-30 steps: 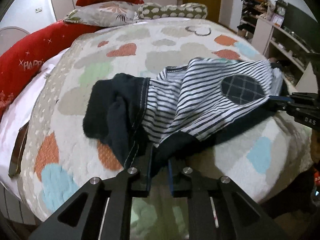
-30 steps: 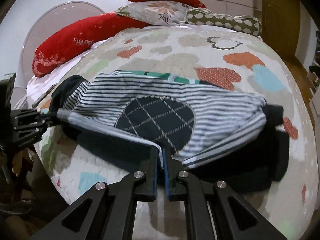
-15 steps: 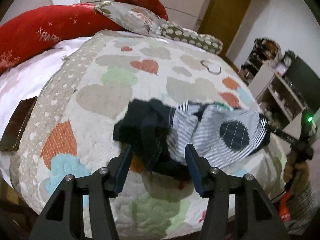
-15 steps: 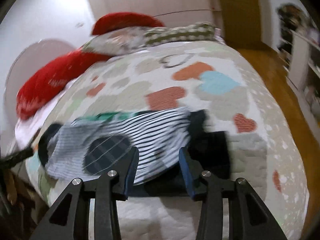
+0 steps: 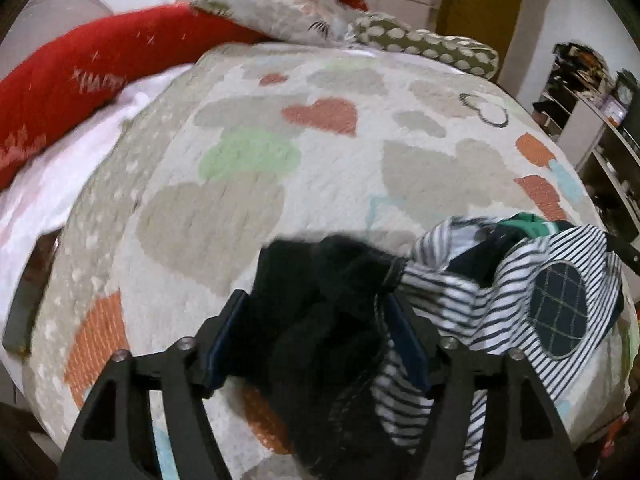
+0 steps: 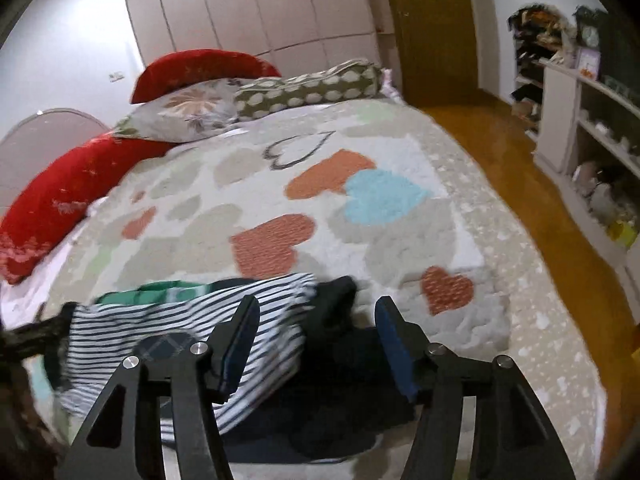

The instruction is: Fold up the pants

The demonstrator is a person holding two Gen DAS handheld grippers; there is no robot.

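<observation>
Soft, limp dark-and-striped cloth pants (image 5: pixel 460 312), bunched at lower frame on the heart-patterned quilted bed (image 5: pixel 320 168), should fold easily if pinched at a hem edge; left gripper (image 5: pixel 316 336) and right gripper (image 6: pixel 316 344) fingers are apart and opening, cloth lying loose between them

Pants (image 5: pixel 472 312): navy with white-striped lining and a checked navy patch. Quilt (image 6: pixel 400 240): cream with orange, blue, beige hearts. Red pillow (image 6: pixel 60 200) at nine o'clock.
</observation>
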